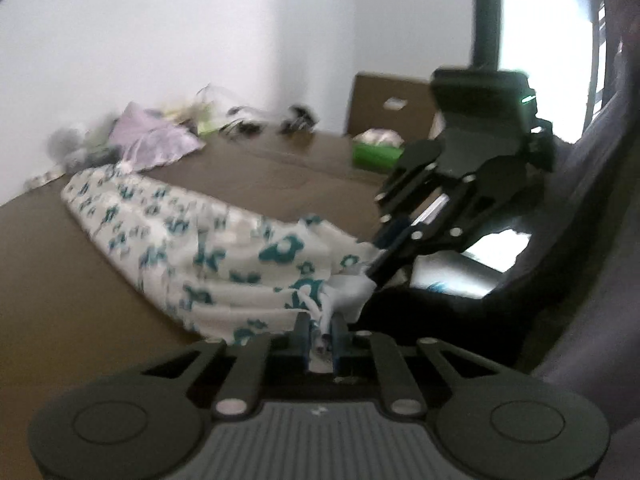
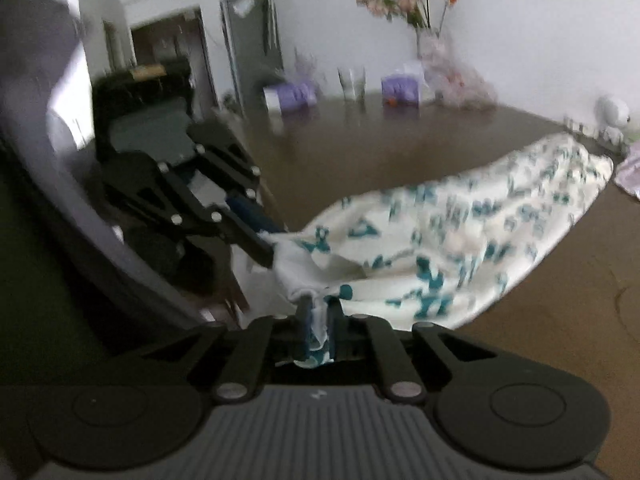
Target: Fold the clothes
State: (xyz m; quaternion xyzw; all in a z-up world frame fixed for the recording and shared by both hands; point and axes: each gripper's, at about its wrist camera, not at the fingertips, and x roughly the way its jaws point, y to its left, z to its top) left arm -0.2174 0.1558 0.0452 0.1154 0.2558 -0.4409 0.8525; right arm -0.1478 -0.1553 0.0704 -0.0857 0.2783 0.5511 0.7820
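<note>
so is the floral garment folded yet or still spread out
Not folded: the floral garment trails loosely across the brown table, its near edge pinched by the left gripper and right gripper.

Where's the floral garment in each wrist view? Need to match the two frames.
Left wrist: floral garment runs from centre-left down to the left gripper, shut on its edge; the right gripper pinches it at right.
Right wrist: garment runs from right of centre down to the right gripper; the left gripper pinches it at left.
Shared landmark: the brown table under the garment.
</note>
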